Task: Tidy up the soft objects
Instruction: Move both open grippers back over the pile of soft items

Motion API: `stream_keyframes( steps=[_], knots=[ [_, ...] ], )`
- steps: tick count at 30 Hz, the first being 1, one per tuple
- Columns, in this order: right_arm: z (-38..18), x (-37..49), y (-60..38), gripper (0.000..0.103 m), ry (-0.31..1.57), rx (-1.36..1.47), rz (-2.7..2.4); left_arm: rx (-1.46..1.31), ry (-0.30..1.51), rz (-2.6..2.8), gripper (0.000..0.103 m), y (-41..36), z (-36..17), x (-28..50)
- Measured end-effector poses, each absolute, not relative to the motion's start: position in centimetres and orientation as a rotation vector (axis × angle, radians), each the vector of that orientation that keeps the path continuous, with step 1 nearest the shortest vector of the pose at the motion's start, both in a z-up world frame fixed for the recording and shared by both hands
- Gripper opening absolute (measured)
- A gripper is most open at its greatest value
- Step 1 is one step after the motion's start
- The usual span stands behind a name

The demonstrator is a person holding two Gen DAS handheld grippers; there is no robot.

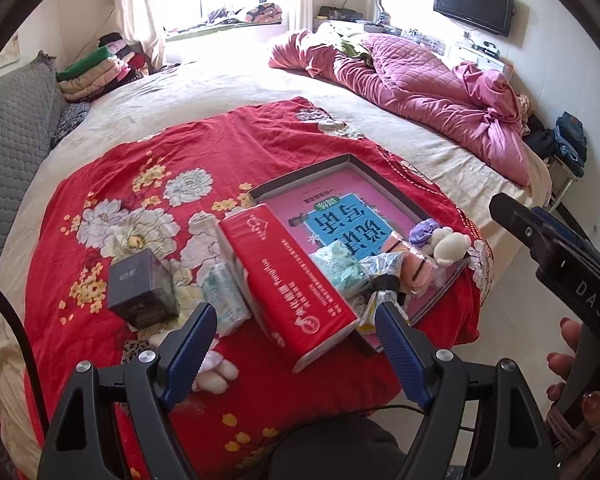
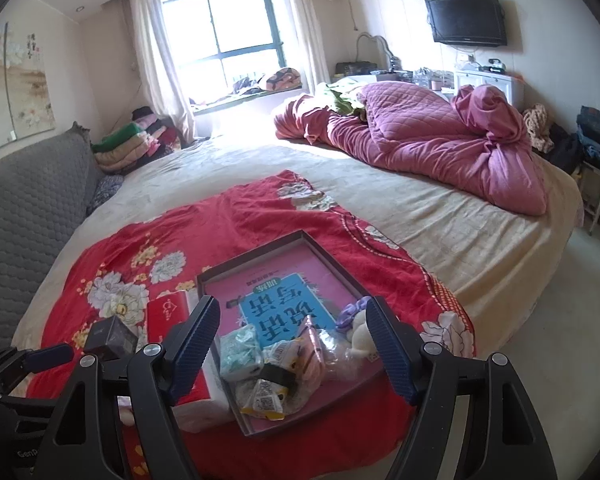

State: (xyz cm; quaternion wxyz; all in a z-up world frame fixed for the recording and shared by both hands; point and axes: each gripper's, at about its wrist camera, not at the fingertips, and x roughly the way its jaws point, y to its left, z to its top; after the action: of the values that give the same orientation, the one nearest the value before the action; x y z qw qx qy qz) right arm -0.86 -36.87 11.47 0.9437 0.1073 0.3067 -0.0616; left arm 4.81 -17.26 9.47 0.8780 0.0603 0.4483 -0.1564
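A shallow dark box lid [image 1: 352,160] [image 2: 300,236] with a pink and blue lining lies on a red floral cloth [image 1: 148,168] [image 2: 240,208]. In it are a green tissue pack [image 1: 340,268] [image 2: 238,350], snack packets [image 2: 266,396], a pink soft item [image 1: 414,268], a purple scrunchie [image 1: 424,232] [image 2: 350,314] and a cream plush toy [image 1: 452,244] [image 2: 360,338]. A red tissue pack [image 1: 292,280] [image 2: 166,314] leans on the lid's left rim. Another tissue pack [image 1: 224,296] and a white plush [image 1: 216,372] lie left of it. My left gripper [image 1: 292,320] is open above the red pack. My right gripper [image 2: 292,316] is open above the lid.
A dark small box [image 1: 142,288] [image 2: 112,338] stands on the cloth at the left. A pink quilt [image 1: 420,92] [image 2: 440,144] is bunched at the bed's far right. Folded clothes [image 1: 100,72] and a grey headboard [image 1: 12,128] are at the left. The floor [image 2: 540,340] is to the right.
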Motion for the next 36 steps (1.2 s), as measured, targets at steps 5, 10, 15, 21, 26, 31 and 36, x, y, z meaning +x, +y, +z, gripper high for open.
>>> stream_keyframes(
  steps=[5,10,15,21,26,31,36],
  knots=[
    [12.2,-1.0,-35.4,0.077,0.625,0.193,-0.104,0.104,0.946,-0.314,0.081,-15.8,9.6,4.5],
    [12.8,-0.9,-33.3,0.077,0.624,0.155,-0.066,0.073,0.96,-0.296,0.081,-14.0,9.5,4.4],
    [13.2,-0.9,-31.1,0.077,0.624,0.111,-0.027,0.05,0.958,-0.266,0.081,-11.9,9.6,4.3],
    [13.2,-0.6,-29.3,0.077,0.637,0.08,-0.001,0.061,0.961,-0.209,0.081,-9.8,9.3,4.0],
    [13.1,-0.4,-27.8,0.077,0.65,0.044,0.019,0.037,0.968,-0.2,0.081,-8.4,9.0,3.9],
    [12.8,-0.4,-26.2,0.077,0.66,0.005,0.04,0.031,0.974,-0.182,0.081,-7.1,8.5,3.9],
    [12.4,-0.2,-24.6,0.077,0.673,-0.031,0.064,0.007,0.983,-0.135,0.081,-4.6,7.6,4.2]
  ],
)
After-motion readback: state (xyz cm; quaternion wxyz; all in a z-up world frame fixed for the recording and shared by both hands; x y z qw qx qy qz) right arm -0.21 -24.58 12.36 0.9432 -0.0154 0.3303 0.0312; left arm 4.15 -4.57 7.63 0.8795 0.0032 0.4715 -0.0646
